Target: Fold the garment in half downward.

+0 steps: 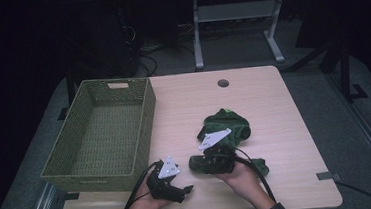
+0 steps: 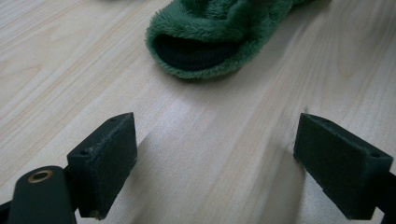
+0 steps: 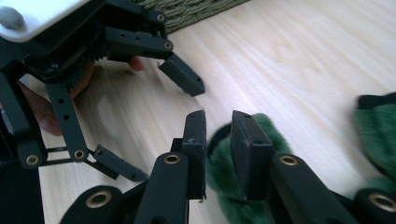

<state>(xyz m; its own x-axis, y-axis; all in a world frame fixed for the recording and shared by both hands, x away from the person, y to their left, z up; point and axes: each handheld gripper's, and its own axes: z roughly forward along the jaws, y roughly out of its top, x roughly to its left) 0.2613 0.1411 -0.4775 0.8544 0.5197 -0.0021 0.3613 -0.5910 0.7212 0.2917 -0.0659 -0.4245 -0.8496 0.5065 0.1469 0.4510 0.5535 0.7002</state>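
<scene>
High view: pale wooden table (image 1: 273, 102) in a dark room, left gripper (image 1: 187, 189) spread, right gripper (image 1: 194, 163) nearly pressed together beside green fleece (image 1: 227, 123).

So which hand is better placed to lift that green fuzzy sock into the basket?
Right, probably. The right gripper has its nearly closed jaws at the green sock, while the left gripper stands open over bare table, short of the sock, though nearer the basket.

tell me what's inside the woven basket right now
The woven basket holds nothing that shows: its woven floor is bare. Its near wall hides the strip of floor just behind it. The green fuzzy socks lie outside, on the table.
</scene>
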